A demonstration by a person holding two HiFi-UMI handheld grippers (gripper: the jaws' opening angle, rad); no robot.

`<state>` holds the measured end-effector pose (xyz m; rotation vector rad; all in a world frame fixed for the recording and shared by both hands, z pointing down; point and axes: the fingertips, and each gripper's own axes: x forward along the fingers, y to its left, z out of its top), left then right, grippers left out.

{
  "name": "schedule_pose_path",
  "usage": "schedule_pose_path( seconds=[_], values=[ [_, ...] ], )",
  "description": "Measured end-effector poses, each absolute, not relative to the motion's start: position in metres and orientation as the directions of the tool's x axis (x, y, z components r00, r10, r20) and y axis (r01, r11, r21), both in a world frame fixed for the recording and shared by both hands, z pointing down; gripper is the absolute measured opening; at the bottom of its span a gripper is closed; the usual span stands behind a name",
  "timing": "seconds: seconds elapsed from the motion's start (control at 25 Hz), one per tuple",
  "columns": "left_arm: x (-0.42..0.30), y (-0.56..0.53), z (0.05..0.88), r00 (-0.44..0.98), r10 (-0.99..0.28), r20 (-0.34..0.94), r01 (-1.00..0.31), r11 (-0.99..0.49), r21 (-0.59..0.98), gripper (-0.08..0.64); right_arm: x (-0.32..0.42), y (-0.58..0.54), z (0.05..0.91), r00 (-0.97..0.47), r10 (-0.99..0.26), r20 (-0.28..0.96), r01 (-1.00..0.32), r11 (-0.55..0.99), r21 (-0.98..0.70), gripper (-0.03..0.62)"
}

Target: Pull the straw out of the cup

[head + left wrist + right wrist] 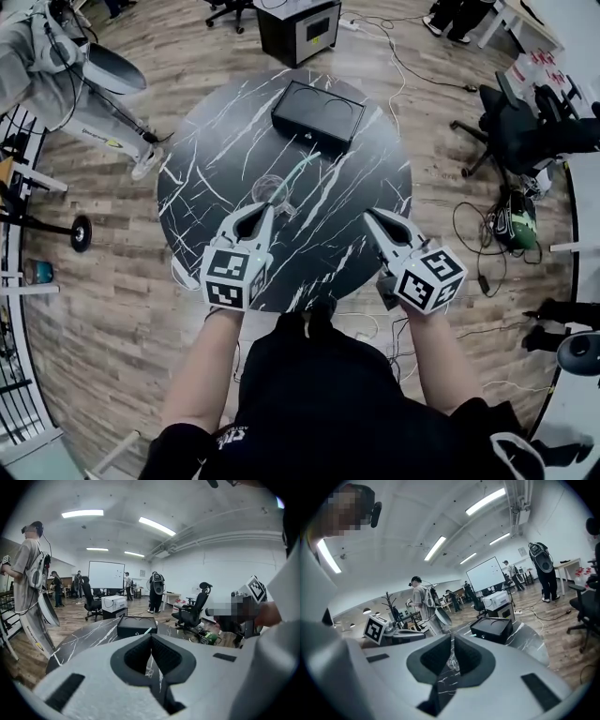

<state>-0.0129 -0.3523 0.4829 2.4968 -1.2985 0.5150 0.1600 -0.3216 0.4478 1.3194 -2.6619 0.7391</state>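
A clear cup (266, 188) stands near the middle of the round black marble table (206, 141). A pale green straw (299, 168) sticks out of it and leans up to the right. My left gripper (269, 208) is shut and empty, its tip just in front of the cup. In the left gripper view its jaws (151, 637) meet, with the straw's tip (147, 632) showing above them. My right gripper (368, 214) is to the right of the cup, apart from it, also shut and empty. Through the slit below its tips (452, 638) the cup (451, 660) shows.
A flat black box (317, 112) lies at the table's far side, behind the cup. A black cabinet (300, 28) stands beyond the table. A person in grey (56, 56) stands at far left. Office chairs (525, 131) and floor cables (478, 234) are to the right.
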Motion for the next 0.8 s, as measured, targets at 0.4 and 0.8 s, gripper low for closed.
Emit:
schedule_pose_path(
  seconds=[0.4, 0.8],
  values=[
    [-0.019, -0.399, 0.528, 0.567, -0.678, 0.467, -0.784, -0.619, 0.052, 0.011, 0.145, -0.353, 0.478, -0.606, -0.722, 0.335, -0.787, 0.482, -0.385, 0.030],
    [0.000, -0.420, 0.574, 0.627, -0.597, 0.500, -0.707, -0.706, 0.043, 0.137, 0.140, -0.355, 0.521, -0.600, -0.703, 0.383, -0.790, 0.446, -0.420, 0.031]
  ],
)
